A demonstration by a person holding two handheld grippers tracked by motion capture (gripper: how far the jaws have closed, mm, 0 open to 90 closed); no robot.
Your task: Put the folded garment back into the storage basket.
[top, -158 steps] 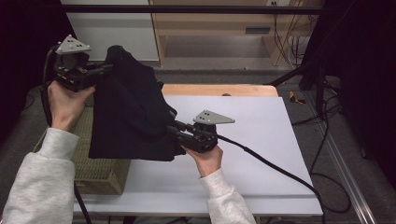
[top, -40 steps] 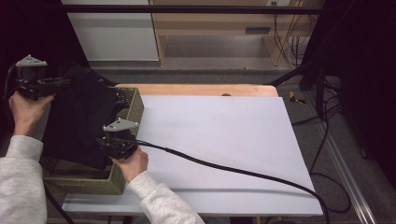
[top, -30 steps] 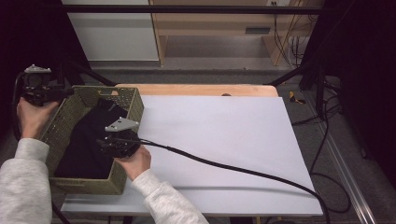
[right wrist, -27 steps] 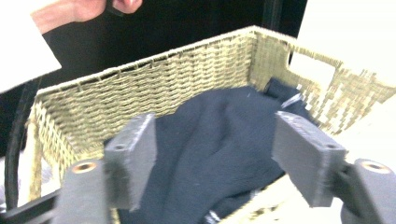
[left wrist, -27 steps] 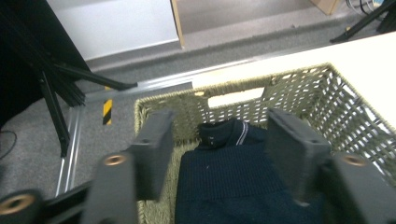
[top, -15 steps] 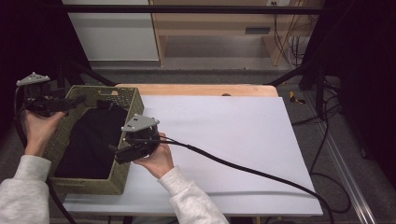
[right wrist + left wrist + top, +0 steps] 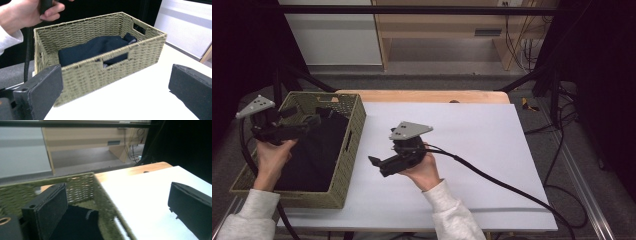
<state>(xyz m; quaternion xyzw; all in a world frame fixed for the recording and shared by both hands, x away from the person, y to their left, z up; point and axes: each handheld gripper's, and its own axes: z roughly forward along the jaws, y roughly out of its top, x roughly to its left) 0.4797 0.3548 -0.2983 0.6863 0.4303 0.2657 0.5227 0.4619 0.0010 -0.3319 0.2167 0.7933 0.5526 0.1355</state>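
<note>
No text, label, brand, number or sign can be read in any of the views.
</note>
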